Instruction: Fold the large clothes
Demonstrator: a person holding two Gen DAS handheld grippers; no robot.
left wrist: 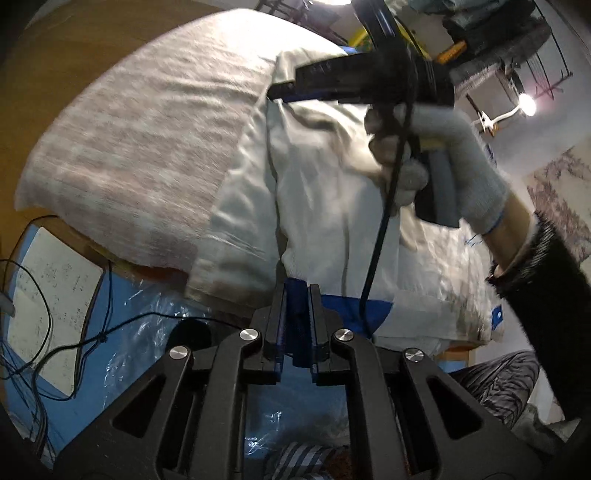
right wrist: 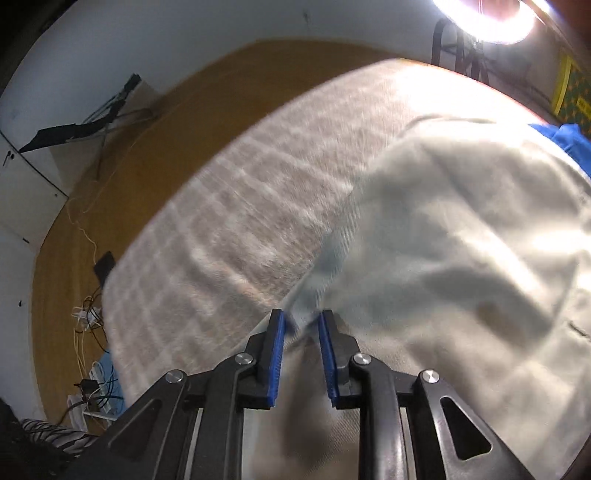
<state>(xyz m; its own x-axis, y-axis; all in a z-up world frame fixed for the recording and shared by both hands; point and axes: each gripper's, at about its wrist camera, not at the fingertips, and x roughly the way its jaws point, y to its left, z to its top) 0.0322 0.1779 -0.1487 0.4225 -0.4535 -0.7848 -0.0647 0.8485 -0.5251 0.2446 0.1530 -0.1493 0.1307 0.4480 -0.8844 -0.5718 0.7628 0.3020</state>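
Observation:
A large off-white garment (left wrist: 325, 206) with a blue panel lies on a beige checked cloth (left wrist: 147, 147) that covers the table. My left gripper (left wrist: 297, 291) is shut on the garment's near blue-edged hem at the table's front. My right gripper (right wrist: 301, 321) is narrowly open, with a fold of the off-white garment (right wrist: 443, 258) between its blue pads; it also shows in the left wrist view (left wrist: 284, 92), held by a gloved hand above the garment's far part. The right wrist view is blurred by motion.
The beige cloth (right wrist: 240, 221) hangs over the table edge. Below the table lie a blue sheet with clear plastic (left wrist: 147, 332), a white paper (left wrist: 51, 295) and black cables (left wrist: 44, 314). The wooden floor (right wrist: 92, 184) holds cords and a power strip (right wrist: 85, 314). A bright lamp (right wrist: 487, 18) shines overhead.

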